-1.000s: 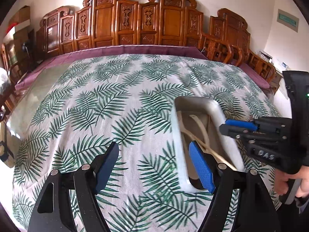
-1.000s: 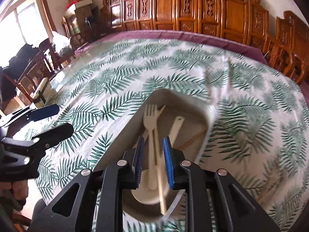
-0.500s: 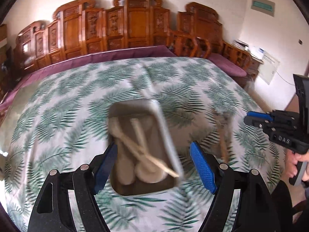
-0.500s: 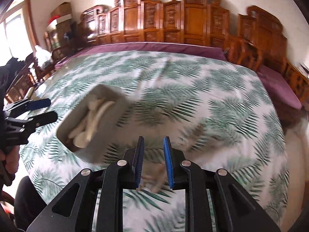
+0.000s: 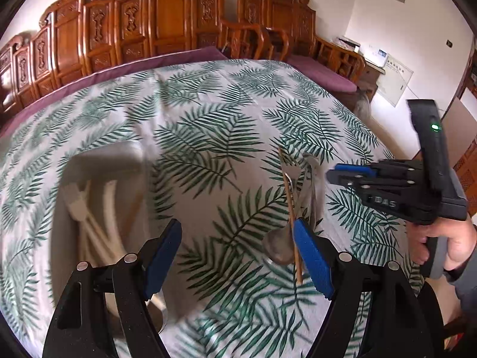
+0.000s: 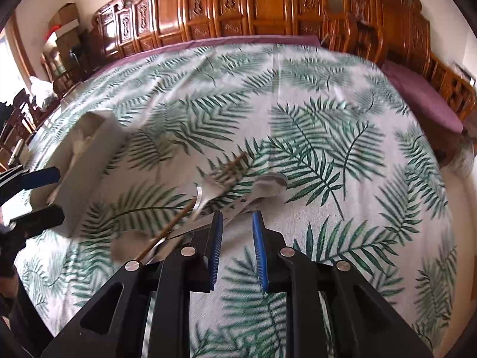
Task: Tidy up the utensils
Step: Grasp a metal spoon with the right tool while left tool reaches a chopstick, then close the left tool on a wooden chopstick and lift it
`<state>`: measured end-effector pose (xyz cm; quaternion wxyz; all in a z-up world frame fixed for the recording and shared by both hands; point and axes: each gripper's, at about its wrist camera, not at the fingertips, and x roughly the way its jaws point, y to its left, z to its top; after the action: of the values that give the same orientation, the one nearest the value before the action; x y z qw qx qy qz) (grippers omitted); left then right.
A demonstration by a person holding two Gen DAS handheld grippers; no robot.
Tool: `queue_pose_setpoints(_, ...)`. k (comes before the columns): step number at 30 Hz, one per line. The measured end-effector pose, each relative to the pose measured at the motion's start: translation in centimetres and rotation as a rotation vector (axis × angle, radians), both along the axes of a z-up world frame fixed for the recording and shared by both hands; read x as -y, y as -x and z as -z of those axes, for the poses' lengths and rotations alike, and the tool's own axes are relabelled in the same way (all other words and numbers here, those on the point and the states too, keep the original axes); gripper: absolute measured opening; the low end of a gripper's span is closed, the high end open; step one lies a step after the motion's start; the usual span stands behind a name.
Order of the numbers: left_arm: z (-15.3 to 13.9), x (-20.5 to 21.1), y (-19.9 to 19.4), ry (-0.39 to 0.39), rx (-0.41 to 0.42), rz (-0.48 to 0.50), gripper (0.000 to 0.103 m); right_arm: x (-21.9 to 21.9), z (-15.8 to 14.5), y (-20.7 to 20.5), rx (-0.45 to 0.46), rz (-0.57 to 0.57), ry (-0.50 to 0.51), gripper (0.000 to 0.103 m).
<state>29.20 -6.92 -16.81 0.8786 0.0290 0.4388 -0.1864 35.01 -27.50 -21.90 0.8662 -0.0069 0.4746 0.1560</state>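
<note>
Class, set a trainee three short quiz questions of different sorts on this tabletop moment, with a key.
1. True or false: the pale tray already holds pale utensils.
2. Which lies loose on the leaf-print cloth, beside the tray? A) a glass B) metal cutlery and a thin wooden stick C) a knife block
3. Fill in: neither the left gripper nor the right gripper holds ____.

Key: 1 true; 2 B; 3 anything.
</note>
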Motion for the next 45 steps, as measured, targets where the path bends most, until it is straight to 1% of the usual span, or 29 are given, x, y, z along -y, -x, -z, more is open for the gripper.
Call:
queue_pose_setpoints(3,0.5,1.0,-0.9,0.010,-0.002,0.017,0.074,0.3,0.9,-1.3,-0.025,0.009,-0.058,0.023)
queue_pose_setpoints(5,0.6,1.6,-1.5,0.016,-0.003,0.022,0.074,0.3,1.1,-1.7,-0.030,0.009,-0.077,0.023)
queue_pose_setpoints(8,0.4,2.3,-1.9,0.002,-0.005,0.027,0.074,0.4,1.5,-2.2,-0.063,0.028,-0.091,0.023)
queue_pose_setpoints(10,0.1,2.8,-2.1,-0.015,-0.014,0.033,0.074,0.3,1.7,-2.3,-0.074,0.034,-0.077,0.023)
queue_pose_setpoints(13,0.0,3.1,-2.3,-0.027,-0.029,0.035,0.074,0.1,2.1,-2.7,-0.111,0.044,-0.094,0.024)
queue_pose_setpoints(15,0.0,3.1,-2.4,-0.029,-0.030,0.033,0.074,-0.3,2.2,-2.9,-0.107,0.041,-0.085,0.025)
queue_pose_setpoints(18,0.1,3.3,-2.1,-0.036,0.004,0.030,0.074,-0.6,2.4,-2.4,-0.085,0.031,-0.052,0.024)
queue_pose_setpoints(20,0.1,3.4,-1.8,-0.041,0.013,0.021,0.074,-0.3,2.3,-1.8,-0.085,0.051,-0.047,0.022)
queue_pose_setpoints(21,0.1,3.4,-1.6,-0.049,0.018,0.015,0.074,-0.3,2.2,-1.6,-0.087,0.054,-0.047,0.016)
queue_pose_setpoints(22,0.1,3.4,-1.6,-0.050,0.015,0.011,0.074,-0.2,2.1,-1.2,-0.087,0.055,-0.041,0.008)
queue_pose_setpoints(23,0.1,3.4,-1.4,-0.038,0.003,0.009,0.074,0.0,2.0,-0.9,-0.089,0.062,-0.037,0.005)
queue_pose_setpoints(25,0.2,3.7,-1.4,-0.029,-0.013,0.012,0.074,0.5,1.8,-0.4,-0.095,0.064,-0.057,0.003)
queue_pose_setpoints(27,0.7,4.3,-1.5,-0.039,-0.035,0.025,0.074,0.7,1.3,0.0,-0.076,0.070,-0.042,0.003)
queue_pose_setpoints(34,2.4,5.6,-2.0,-0.045,-0.082,0.048,0.074,1.8,-0.3,2.8,-0.038,0.083,-0.043,0.002)
queue_pose_setpoints(37,3.0,6.2,-2.1,-0.067,-0.094,0.071,0.068,2.0,-1.3,4.0,-0.022,0.079,-0.035,0.002)
queue_pose_setpoints(40,3.4,6.7,-2.4,-0.079,-0.108,0.086,0.059,2.1,-2.6,5.0,0.004,0.069,-0.026,0.002)
queue_pose_setpoints(42,3.6,7.1,-2.6,-0.092,-0.112,0.088,0.044,2.3,-3.2,5.7,0.011,0.064,-0.026,0.002)
queue_pose_setpoints(43,3.7,7.3,-2.7,-0.096,-0.117,0.097,0.040,2.2,-3.4,6.0,0.012,0.063,-0.026,0.002)
queue_pose_setpoints(45,4.0,7.8,-3.1,-0.104,-0.134,0.108,0.028,2.4,-3.6,6.7,0.017,0.058,-0.026,0.002)
